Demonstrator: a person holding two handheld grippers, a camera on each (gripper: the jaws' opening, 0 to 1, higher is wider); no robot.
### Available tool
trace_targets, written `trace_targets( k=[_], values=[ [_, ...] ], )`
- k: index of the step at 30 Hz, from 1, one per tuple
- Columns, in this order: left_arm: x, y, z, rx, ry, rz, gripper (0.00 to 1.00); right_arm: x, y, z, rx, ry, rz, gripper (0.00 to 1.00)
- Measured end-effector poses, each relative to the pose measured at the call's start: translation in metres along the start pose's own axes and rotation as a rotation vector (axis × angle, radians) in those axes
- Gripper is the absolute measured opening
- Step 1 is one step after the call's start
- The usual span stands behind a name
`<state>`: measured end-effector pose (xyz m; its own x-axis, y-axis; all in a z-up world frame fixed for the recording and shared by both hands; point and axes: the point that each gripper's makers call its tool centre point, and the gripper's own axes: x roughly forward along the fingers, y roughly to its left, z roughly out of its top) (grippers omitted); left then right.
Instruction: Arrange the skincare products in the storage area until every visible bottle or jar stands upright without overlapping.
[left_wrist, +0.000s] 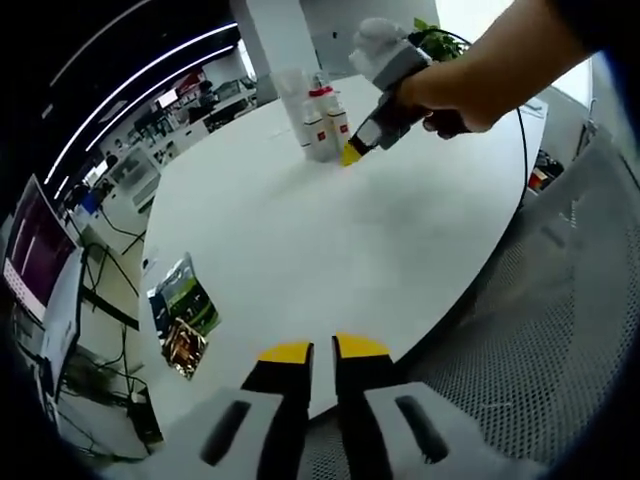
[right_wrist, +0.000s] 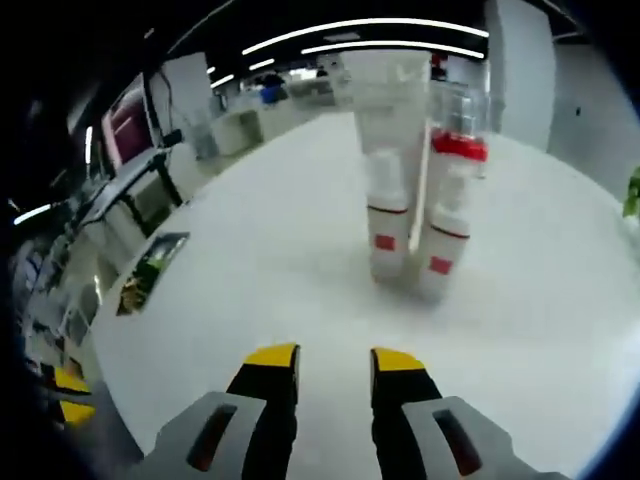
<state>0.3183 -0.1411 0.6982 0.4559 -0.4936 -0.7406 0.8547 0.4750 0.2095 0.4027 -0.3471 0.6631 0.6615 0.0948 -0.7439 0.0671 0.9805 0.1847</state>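
Two white bottles with red labels stand upright side by side on the round white table (left_wrist: 300, 250). One has a tall clear cap (right_wrist: 388, 215), the other a red collar (right_wrist: 447, 235). In the left gripper view they are small at the far side (left_wrist: 322, 122). My right gripper (right_wrist: 334, 372) is open and empty, a short way in front of them. The left gripper view shows it held by a hand, with its yellow tips (left_wrist: 350, 155) just right of the bottles. My left gripper (left_wrist: 322, 350) hovers at the near table edge, jaws shut and holding nothing.
Shiny printed packets (left_wrist: 183, 315) lie at the table's left edge and also appear in the right gripper view (right_wrist: 150, 268). A grey mesh chair (left_wrist: 560, 330) stands right of the table. Desks with monitors (left_wrist: 40, 250) line the room's left side.
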Motion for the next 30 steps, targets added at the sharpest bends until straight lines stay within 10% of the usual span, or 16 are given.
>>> trace_targets(
  k=[4, 10, 30],
  values=[
    [0.003, -0.008, -0.008, 0.048, 0.041, -0.030, 0.01, 0.032, 0.078, 0.027, 0.060, -0.014, 0.225, 0.34],
    [0.000, -0.001, -0.002, 0.023, 0.010, 0.000, 0.02, 0.053, 0.146, 0.027, 0.090, 0.077, 0.368, 0.32],
    [-0.003, 0.009, 0.001, -0.008, -0.011, 0.040, 0.02, 0.120, 0.228, 0.040, -0.116, 0.280, 0.347, 0.25]
  ],
)
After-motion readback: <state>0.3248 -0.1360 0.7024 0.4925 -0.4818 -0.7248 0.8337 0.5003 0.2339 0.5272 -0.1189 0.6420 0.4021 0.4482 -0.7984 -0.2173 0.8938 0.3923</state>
